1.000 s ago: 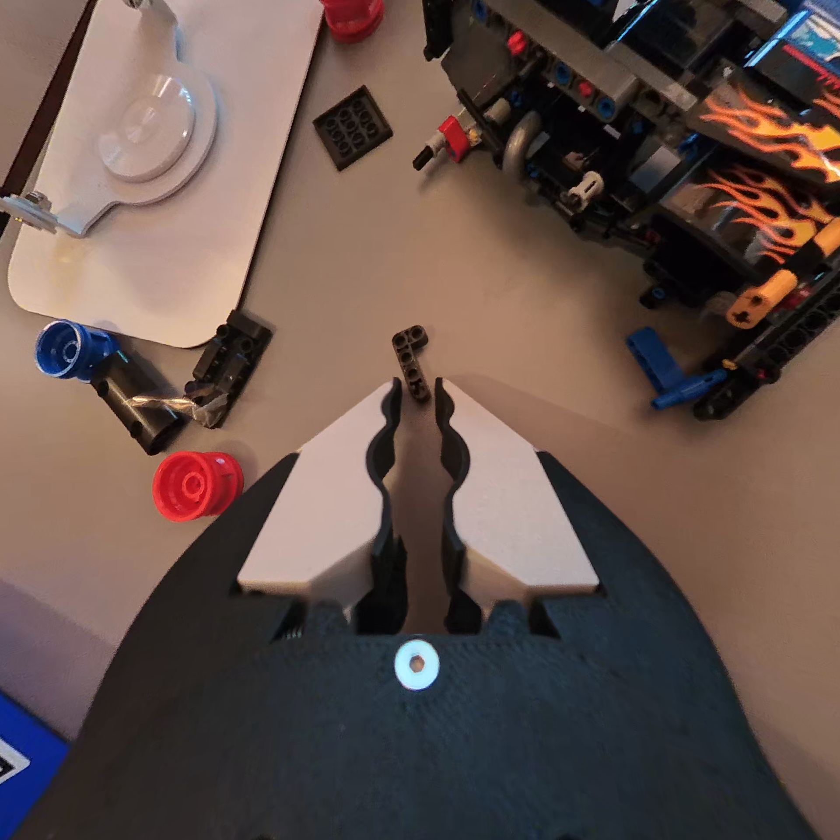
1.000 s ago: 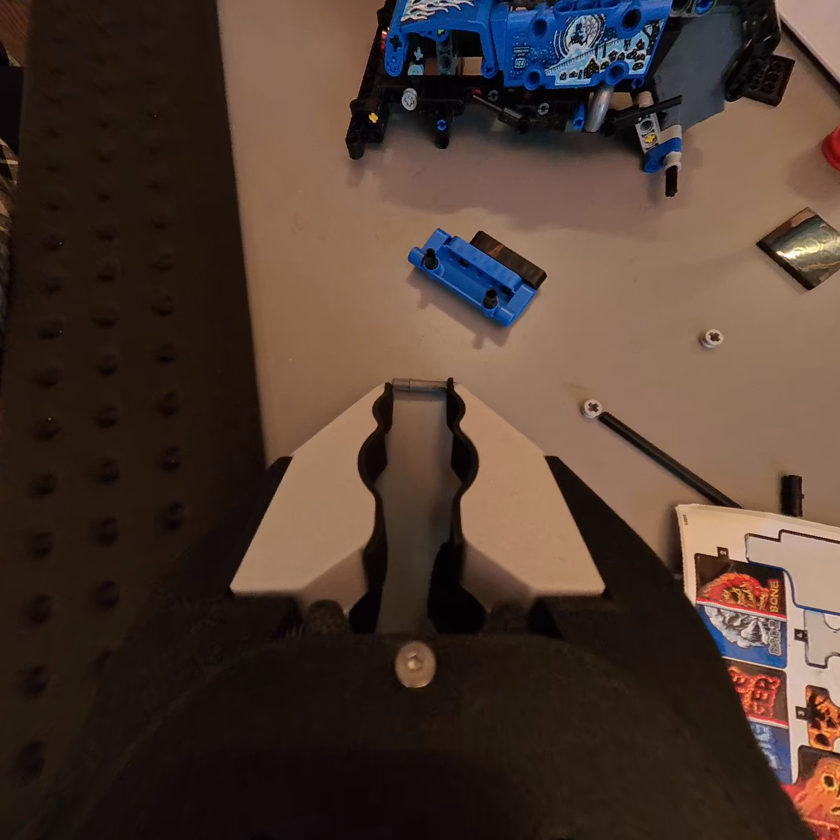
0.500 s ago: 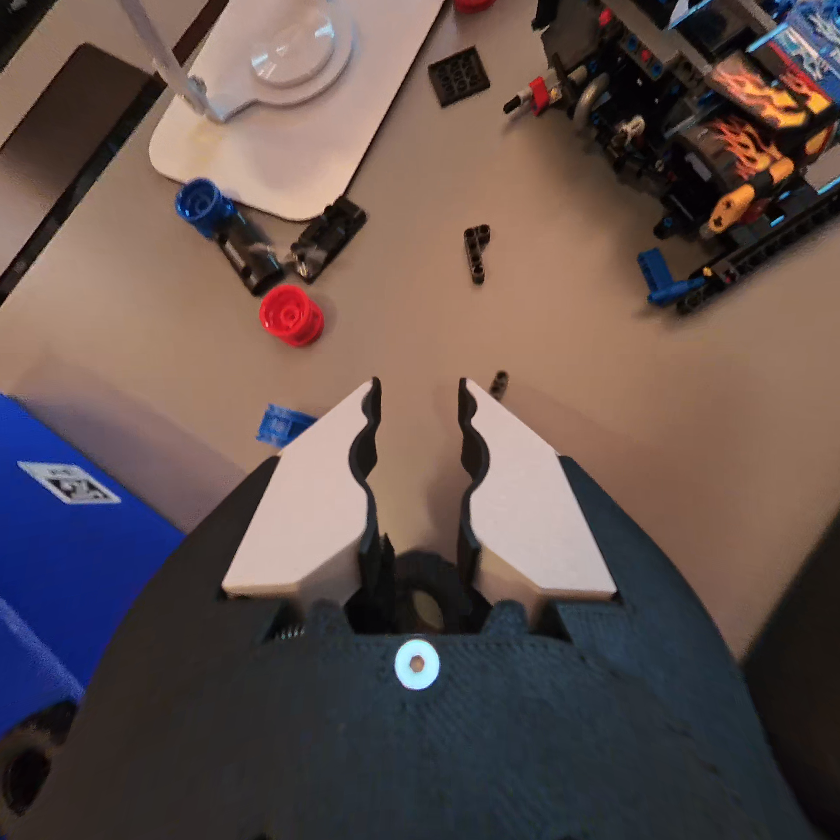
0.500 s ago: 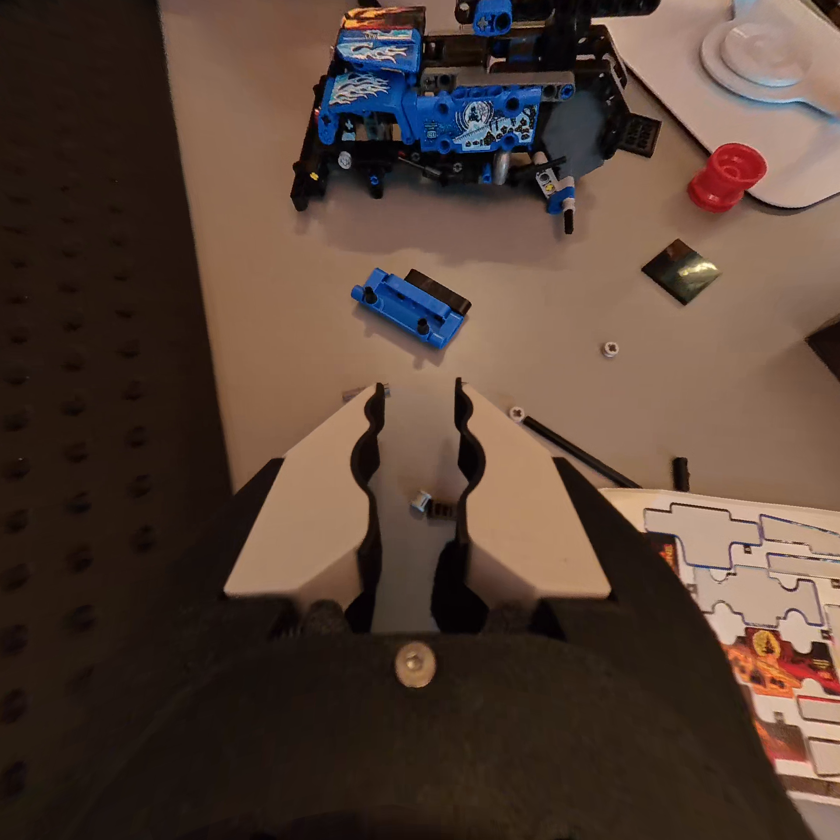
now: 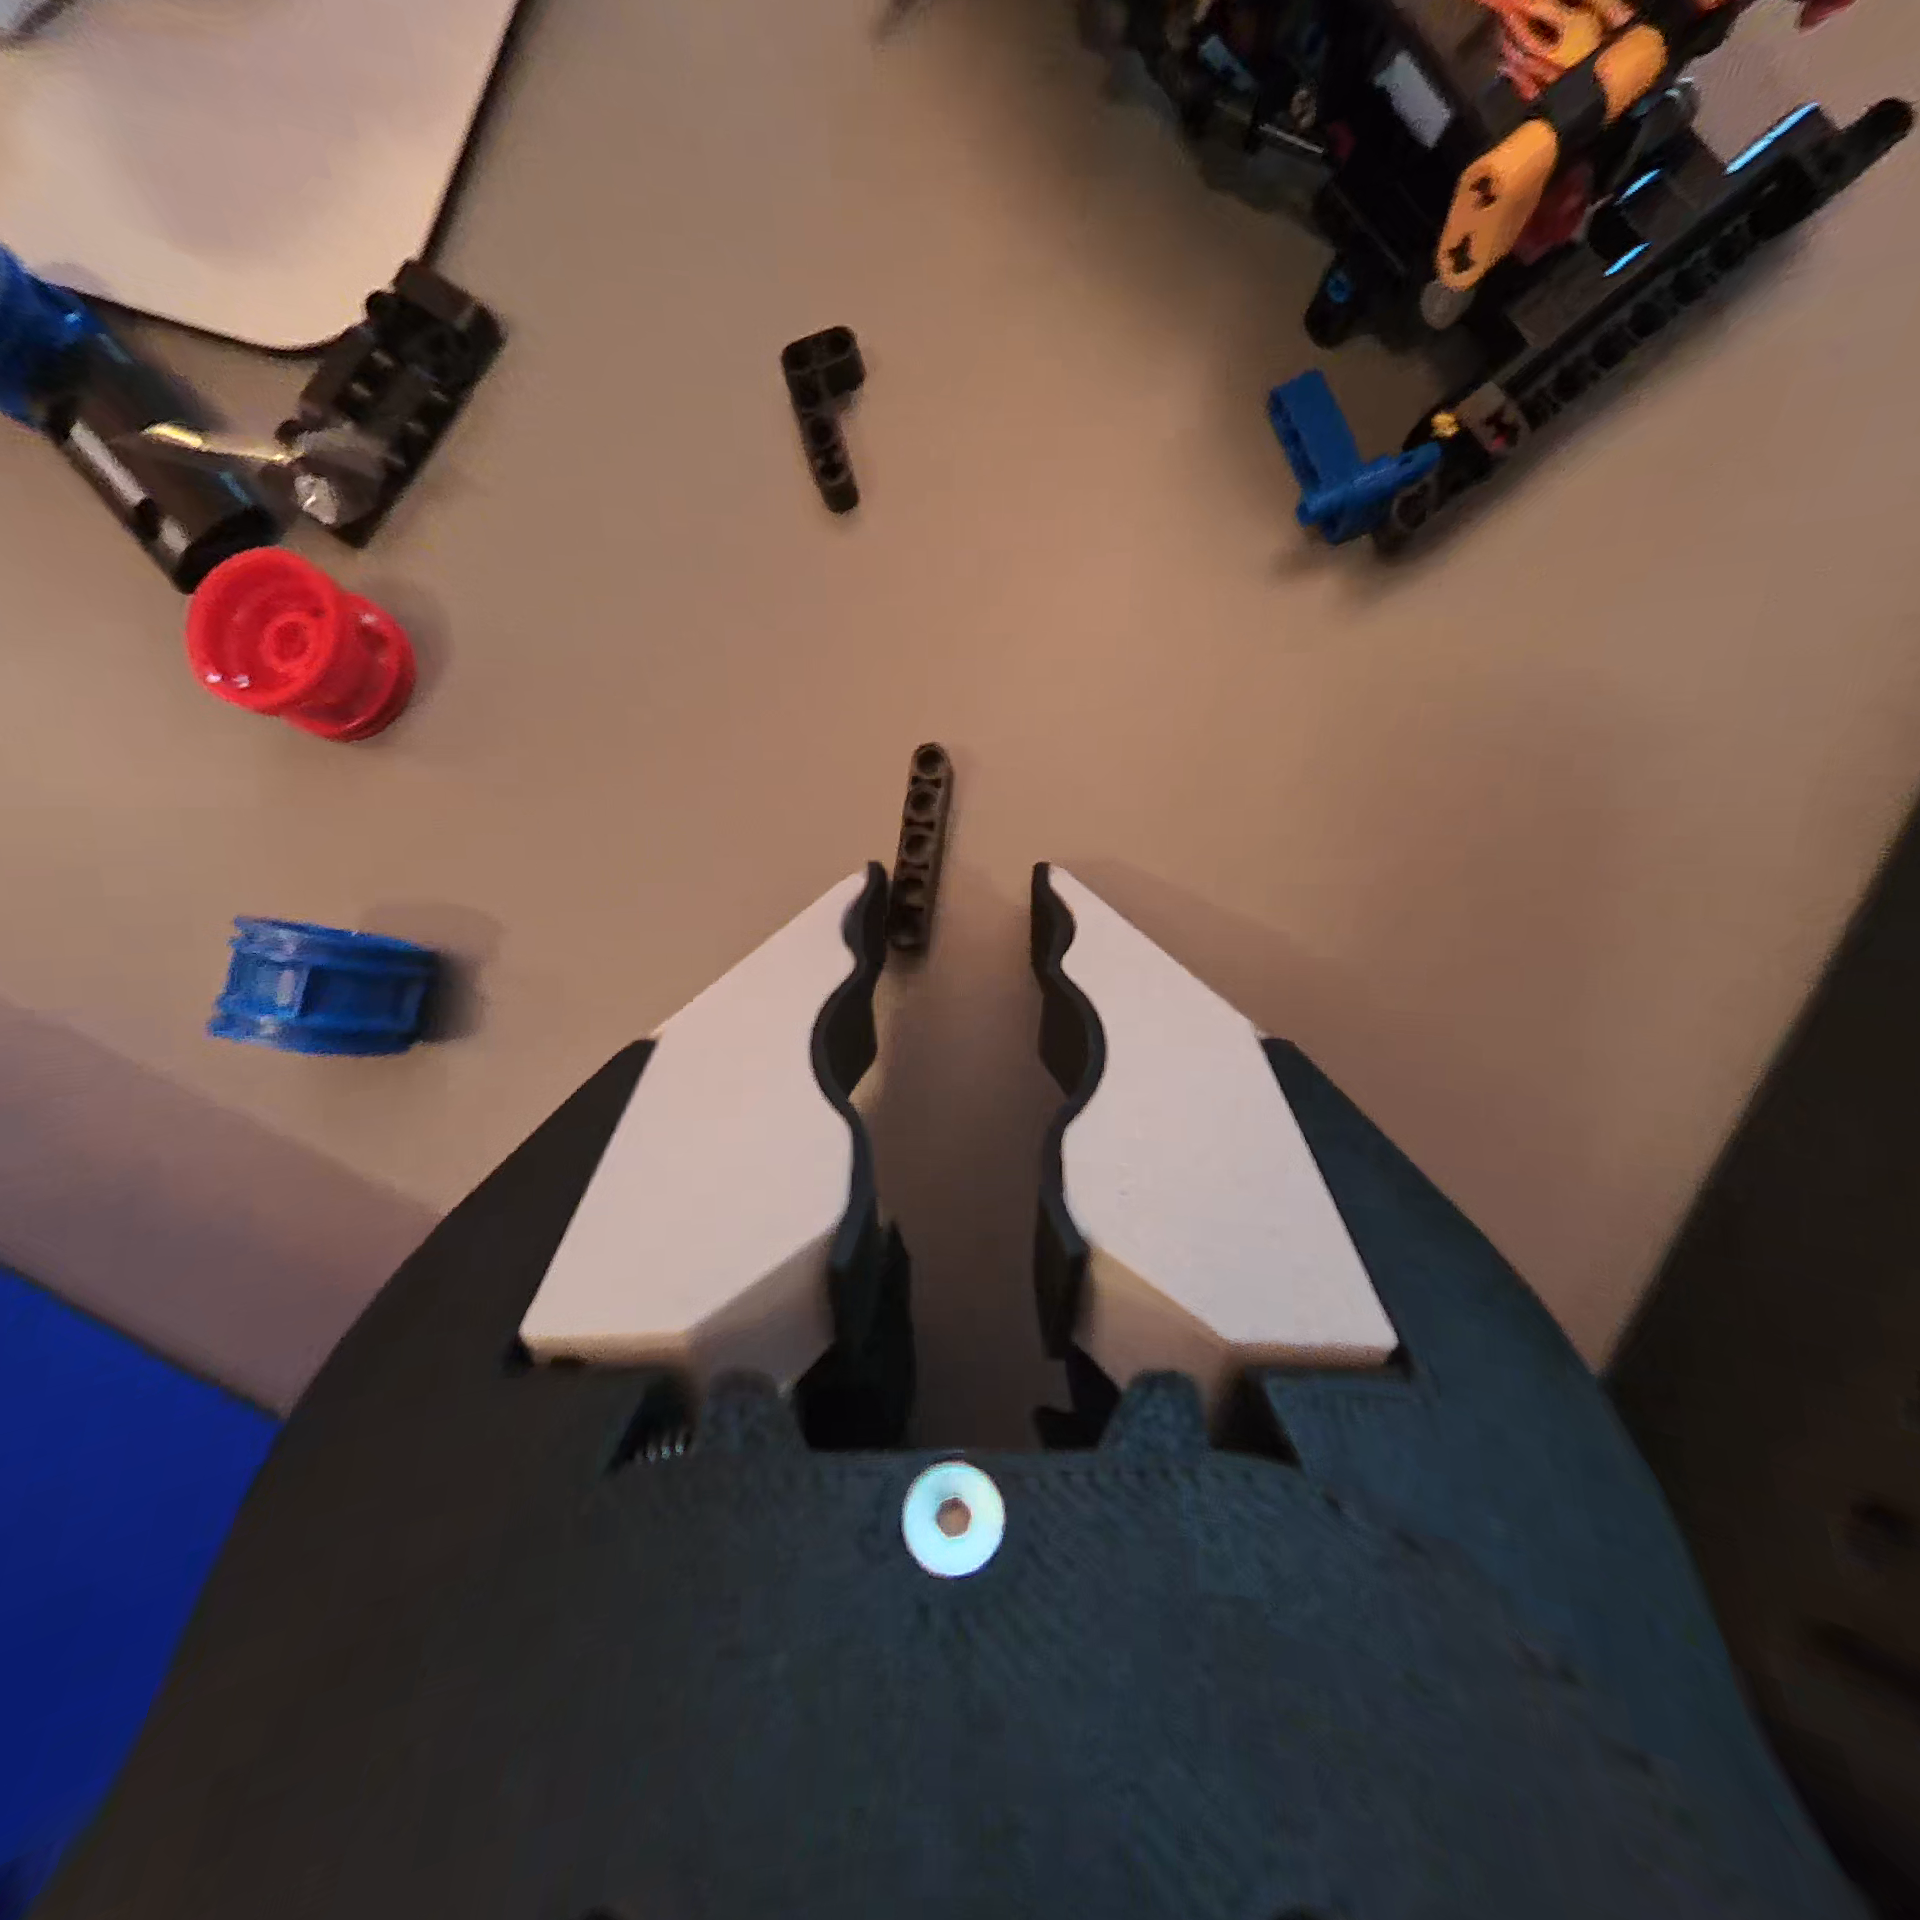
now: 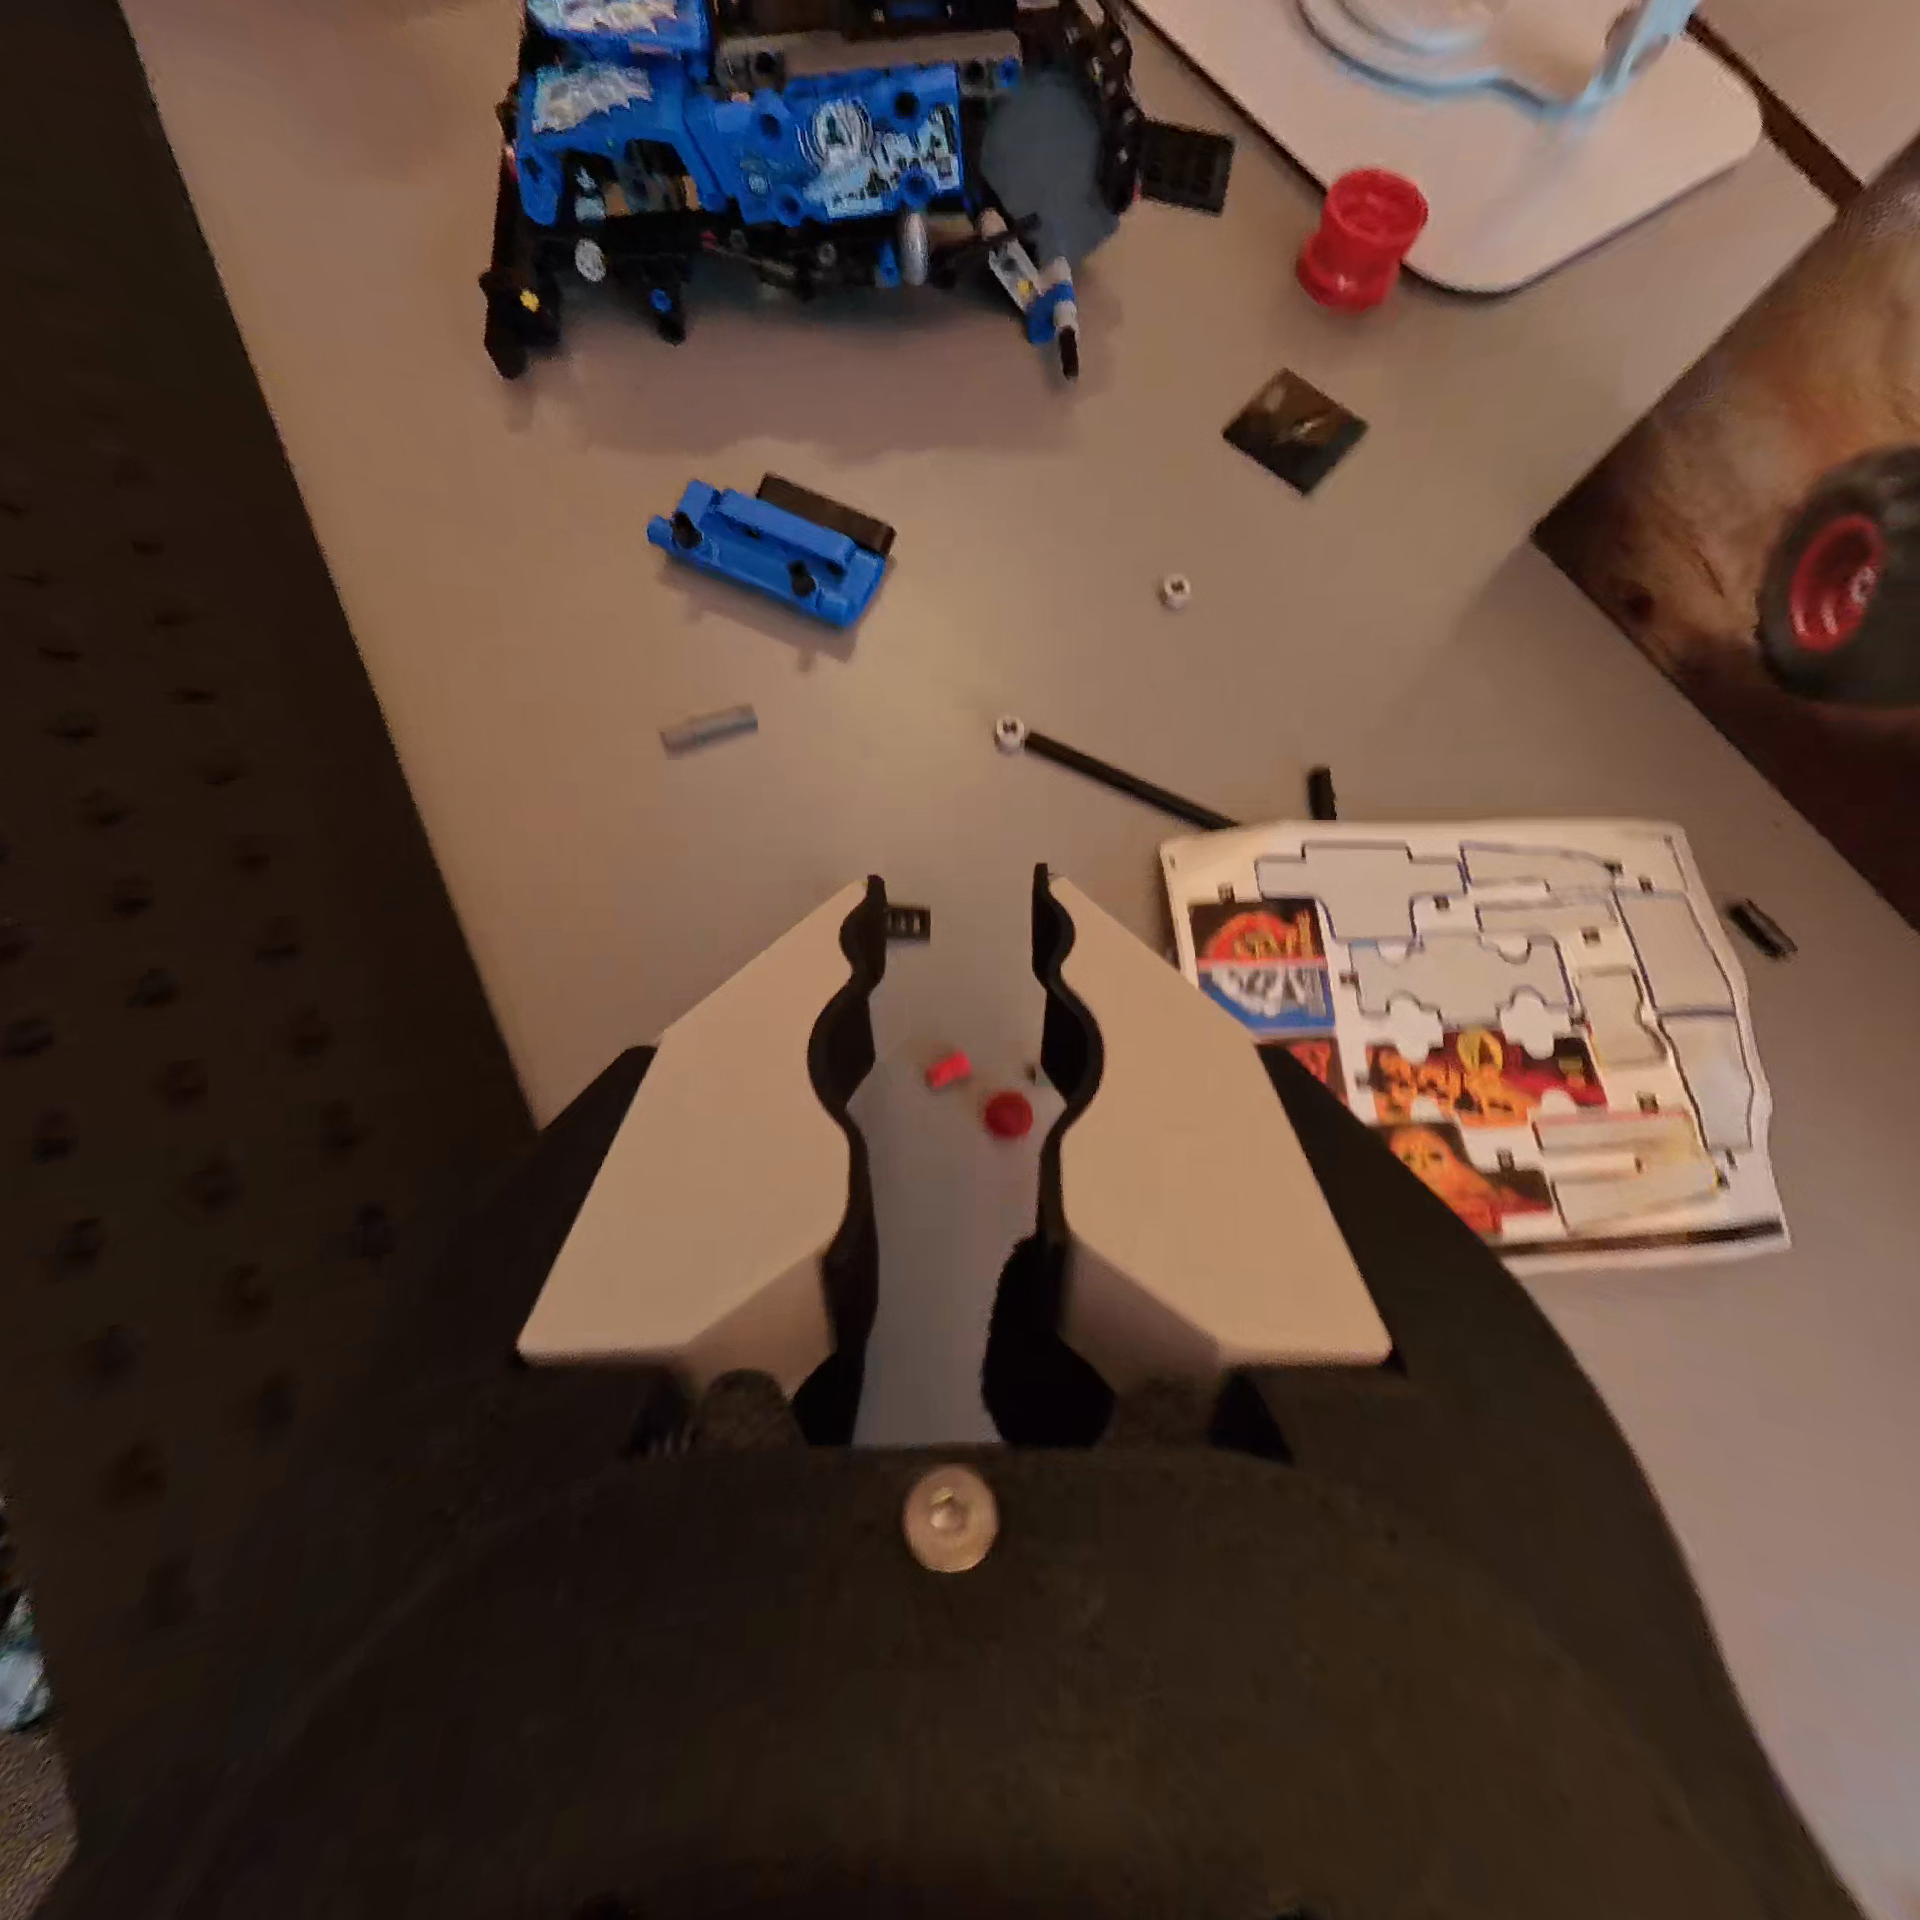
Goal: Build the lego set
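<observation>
My left gripper (image 5: 952, 883) is open and empty over the tan table. A thin black straight beam (image 5: 921, 847) lies between its tips, close to the left finger. A black L-shaped beam (image 5: 824, 416) lies farther ahead. The half-built truck with flame panels (image 5: 1538, 187) stands at the top right. My right gripper (image 6: 956, 894) is open and empty. Small red pieces (image 6: 982, 1091) lie on the table between its fingers, and a small black piece (image 6: 906, 923) sits by the left tip. The truck's blue side (image 6: 790, 177) stands ahead, with a blue panel piece (image 6: 769, 551) before it.
Left view: a red wheel hub (image 5: 296, 644), a blue hub (image 5: 322, 987), a black assembly (image 5: 395, 416), a white board (image 5: 239, 145), a blue box (image 5: 104, 1507). Right view: a sticker sheet (image 6: 1475, 1029), a black axle (image 6: 1122, 774), a grey pin (image 6: 710, 727), a red hub (image 6: 1361, 239), a black studded mat (image 6: 156, 831). About 40 centimeters separates my left fingertips from my right.
My right gripper let go of the grey pin, which now lies on the table, and pulled back. My left gripper left the L-shaped beam, opened wider and moved back over the straight beam.
</observation>
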Available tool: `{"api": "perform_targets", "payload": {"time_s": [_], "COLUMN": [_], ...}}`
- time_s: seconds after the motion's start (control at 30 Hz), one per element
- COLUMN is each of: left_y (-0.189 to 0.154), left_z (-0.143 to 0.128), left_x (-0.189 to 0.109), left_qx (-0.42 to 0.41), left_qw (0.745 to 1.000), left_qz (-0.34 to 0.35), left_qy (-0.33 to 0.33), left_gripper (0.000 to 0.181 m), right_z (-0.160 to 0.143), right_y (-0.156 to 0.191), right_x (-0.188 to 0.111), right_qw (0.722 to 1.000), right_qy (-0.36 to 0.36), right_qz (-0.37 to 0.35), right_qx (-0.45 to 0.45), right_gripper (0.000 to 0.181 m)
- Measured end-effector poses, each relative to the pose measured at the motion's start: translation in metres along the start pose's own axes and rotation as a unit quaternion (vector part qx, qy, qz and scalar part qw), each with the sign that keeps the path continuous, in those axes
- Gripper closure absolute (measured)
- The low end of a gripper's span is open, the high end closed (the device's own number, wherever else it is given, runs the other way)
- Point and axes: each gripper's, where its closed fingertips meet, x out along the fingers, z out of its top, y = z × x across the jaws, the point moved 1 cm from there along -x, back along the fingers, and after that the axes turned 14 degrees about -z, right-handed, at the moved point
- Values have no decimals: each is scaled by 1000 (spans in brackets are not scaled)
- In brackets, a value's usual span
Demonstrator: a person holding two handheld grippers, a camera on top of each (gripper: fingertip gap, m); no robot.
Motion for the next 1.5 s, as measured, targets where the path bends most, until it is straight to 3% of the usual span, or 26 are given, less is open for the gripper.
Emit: {"api": "perform_targets", "payload": {"time_s": [0.13,0.3,0.43,0.5,0.67,1.0,1.13,1.5], "left_y": [-3,-34,-67,-75,-70,-57,-60,-89], "left_z": [14,66,110,120,122,97,90,119], "left_x": [-4,-5,19,35,59,36,26,50], "left_qx": [12,66,79,85,79,111,96,141], "left_qw": [1000,995,993,993,992,991,992,986], "left_qz": [13,15,15,31,77,63,25,-20], "left_qy": [-20,-69,-90,-78,-61,-44,-77,-84], "left_gripper": [144,122,101,92,99,105,106,109], "right_z": [-18,-23,-18,-14,-6,5,5,6], "right_y": [-7,1,14,21,31,30,27,31], "right_x": [-12,-15,-6,0,11,17,19,20], "right_qw": [999,999,999,999,998,998,998,997], "right_qy": [39,49,38,30,11,-16,-22,-31], "right_qz": [-19,-10,3,11,14,22,24,37], "right_qx": [-11,-18,-35,-38,-54,-62,-60,-59], "right_gripper": [154,154,154,154,156,157,157,157]}}
